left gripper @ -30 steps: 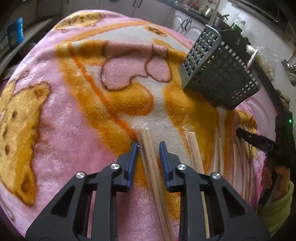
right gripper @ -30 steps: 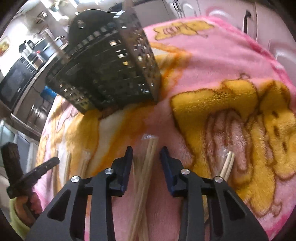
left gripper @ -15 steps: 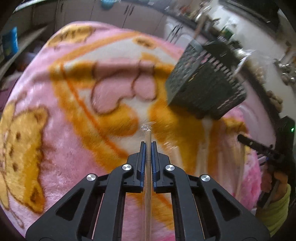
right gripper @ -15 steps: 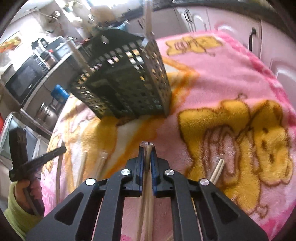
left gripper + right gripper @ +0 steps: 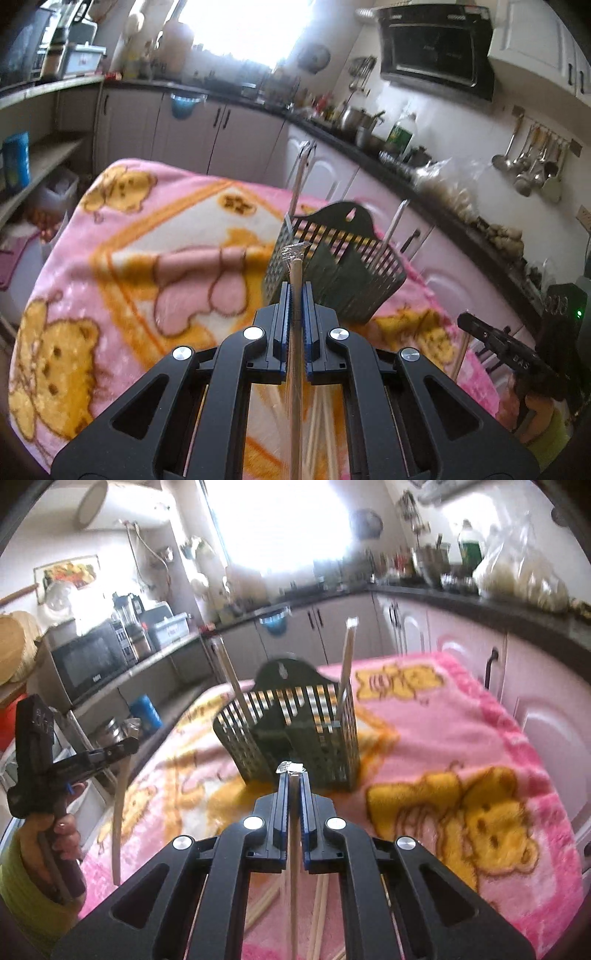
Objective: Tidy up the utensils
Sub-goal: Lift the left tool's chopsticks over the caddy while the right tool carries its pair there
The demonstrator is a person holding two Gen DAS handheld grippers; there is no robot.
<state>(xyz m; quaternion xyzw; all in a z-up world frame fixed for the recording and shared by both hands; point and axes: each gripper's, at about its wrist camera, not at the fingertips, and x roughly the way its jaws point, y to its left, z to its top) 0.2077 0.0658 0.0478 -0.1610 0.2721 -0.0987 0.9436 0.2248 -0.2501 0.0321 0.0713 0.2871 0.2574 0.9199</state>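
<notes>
My left gripper (image 5: pixel 295 291) is shut on a plastic-wrapped pair of wooden chopsticks (image 5: pixel 295 269), lifted above the pink blanket (image 5: pixel 129 266) and pointing at the dark slotted utensil basket (image 5: pixel 340 277). My right gripper (image 5: pixel 293 779) is shut on another wrapped chopstick pair (image 5: pixel 293 770), just in front of the same basket (image 5: pixel 295 731). Two chopstick pairs (image 5: pixel 345 664) stand upright in the basket. The left gripper (image 5: pixel 122 747) also shows in the right wrist view with its pair hanging down.
More wrapped chopsticks (image 5: pixel 317 915) lie on the blanket under the grippers. Kitchen cabinets and a cluttered counter (image 5: pixel 369 147) ring the table. A microwave (image 5: pixel 88 661) sits on a shelf at the left.
Both grippers closed on chopstick pairs lying on the blanket, then lifted them and tilted up toward the basket.
</notes>
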